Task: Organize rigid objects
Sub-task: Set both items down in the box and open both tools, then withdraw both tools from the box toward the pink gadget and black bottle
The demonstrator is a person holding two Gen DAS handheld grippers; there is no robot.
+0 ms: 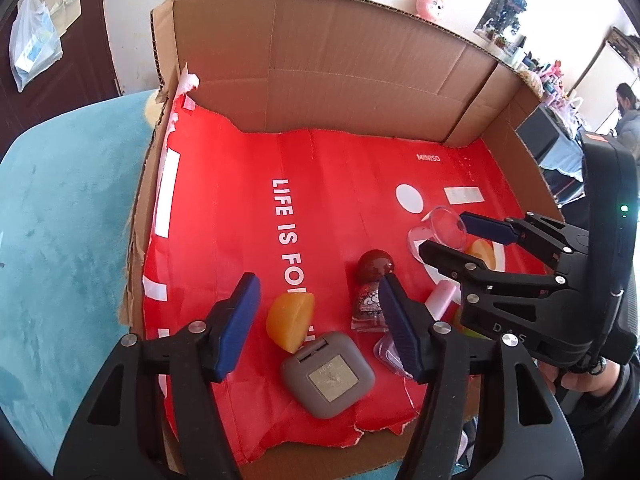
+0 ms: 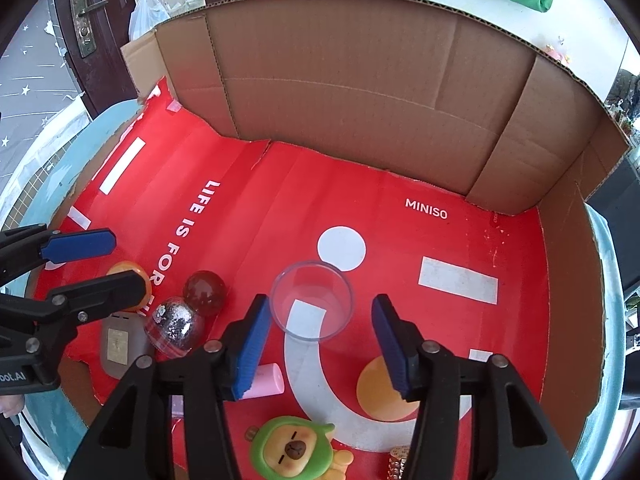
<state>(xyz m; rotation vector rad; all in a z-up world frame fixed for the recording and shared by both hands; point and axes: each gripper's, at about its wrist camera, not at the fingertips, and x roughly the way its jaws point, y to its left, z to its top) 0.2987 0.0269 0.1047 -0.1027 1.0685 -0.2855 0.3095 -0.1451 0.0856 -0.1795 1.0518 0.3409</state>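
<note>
Small rigid items lie on a red liner in a cardboard box (image 1: 340, 64). My left gripper (image 1: 320, 328) is open above an orange half-sphere (image 1: 290, 320), a grey square case (image 1: 328, 374) and a glitter bottle with a dark red round cap (image 1: 370, 284). My right gripper (image 2: 318, 344) is open, its fingers on either side of a clear plastic cup (image 2: 312, 300), apart from it. The right gripper also shows in the left wrist view (image 1: 448, 236). A pink cylinder (image 2: 266, 380), a second orange half (image 2: 380, 392) and a green bear figure (image 2: 294, 446) lie near the front.
The box walls (image 2: 360, 92) rise at the back and right. The box rests on a teal cushion (image 1: 60, 240). A small gold item (image 2: 398, 458) sits at the front edge. A person sits far right in the room (image 1: 628, 108).
</note>
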